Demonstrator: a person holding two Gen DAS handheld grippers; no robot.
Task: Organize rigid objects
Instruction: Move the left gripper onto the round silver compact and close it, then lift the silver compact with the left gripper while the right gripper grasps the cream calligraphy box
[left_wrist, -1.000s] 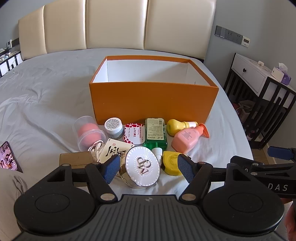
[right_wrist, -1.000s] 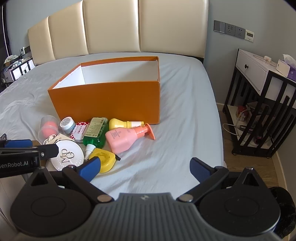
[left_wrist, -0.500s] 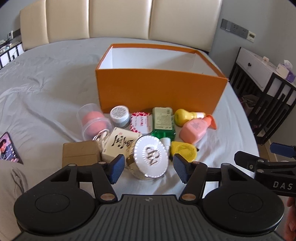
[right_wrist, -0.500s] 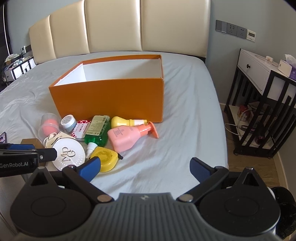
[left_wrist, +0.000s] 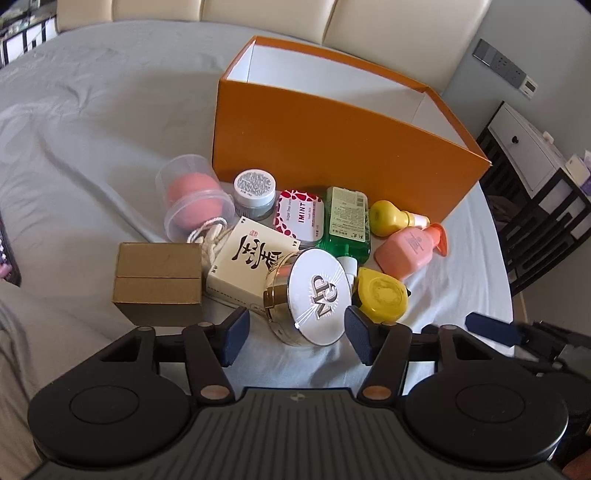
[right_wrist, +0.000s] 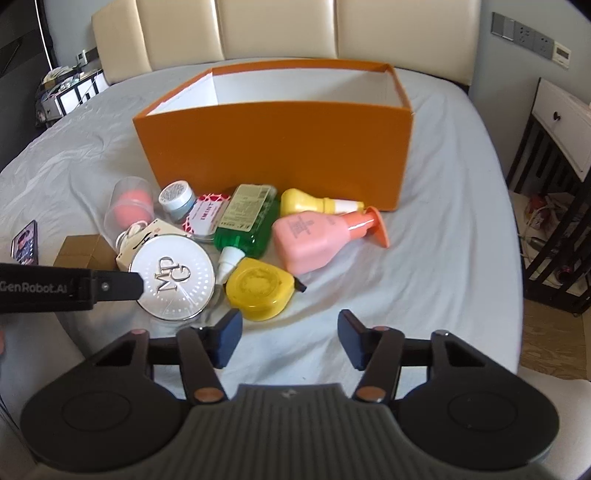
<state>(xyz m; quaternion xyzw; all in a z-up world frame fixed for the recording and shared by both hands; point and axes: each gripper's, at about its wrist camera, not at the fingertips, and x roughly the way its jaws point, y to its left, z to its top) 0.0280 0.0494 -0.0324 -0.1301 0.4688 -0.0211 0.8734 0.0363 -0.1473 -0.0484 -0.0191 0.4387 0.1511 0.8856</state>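
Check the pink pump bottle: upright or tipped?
Tipped. The pink pump bottle lies on its side on the bed sheet, nozzle pointing right.

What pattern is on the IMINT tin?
White with dark red rounded blotches on the IMINT tin; clearest in the left wrist view.

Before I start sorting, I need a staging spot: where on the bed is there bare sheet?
Bare sheet lies right of the pink pump bottle, out to the bed's edge, and left of the orange box beyond the sponge case. The strip before the box is crowded, from the brown carton to the yellow tape measure.
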